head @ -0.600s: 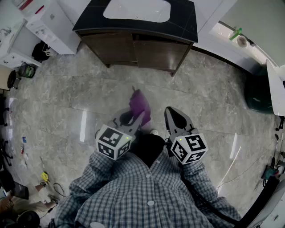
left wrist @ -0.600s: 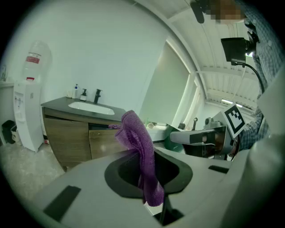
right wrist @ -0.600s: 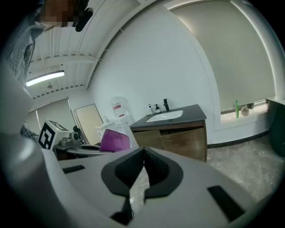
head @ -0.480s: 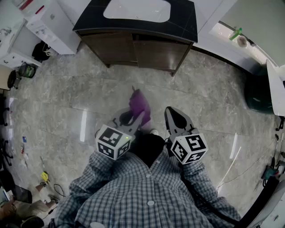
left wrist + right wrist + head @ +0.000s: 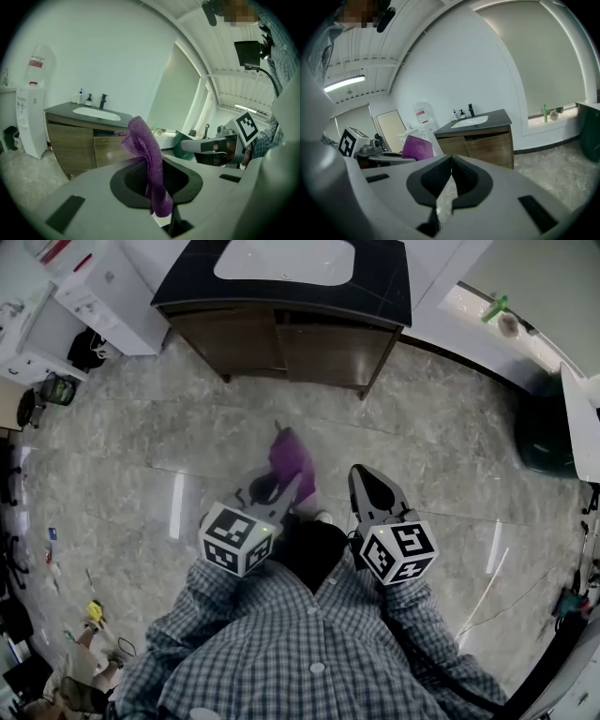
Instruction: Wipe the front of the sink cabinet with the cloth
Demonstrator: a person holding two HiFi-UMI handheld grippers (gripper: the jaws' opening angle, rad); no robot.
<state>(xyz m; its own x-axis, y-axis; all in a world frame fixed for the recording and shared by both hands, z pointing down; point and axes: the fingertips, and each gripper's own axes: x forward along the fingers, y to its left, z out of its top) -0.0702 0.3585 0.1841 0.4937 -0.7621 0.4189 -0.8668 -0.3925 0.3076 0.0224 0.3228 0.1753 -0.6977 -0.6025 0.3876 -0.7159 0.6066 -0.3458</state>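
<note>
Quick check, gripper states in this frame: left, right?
Left gripper: closed on the purple cloth.
Right gripper: closed, nothing between its jaws.

Cloth (image 5: 146, 149) fuzzy terry; cab. front (image 5: 330, 352) matt wood grain; floor (image 5: 450, 456) glossy marble.

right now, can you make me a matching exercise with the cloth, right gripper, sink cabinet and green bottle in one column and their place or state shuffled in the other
Things:
1. cloth
2. right gripper
3. sink cabinet
4. green bottle

Place or state:
A. on the window ledge
B. jaws together, nothing between them
C. clamped in the left gripper
D. against the wall, well away from both grippers

Pairs: 1-C, 2-B, 3-D, 4-A
</note>
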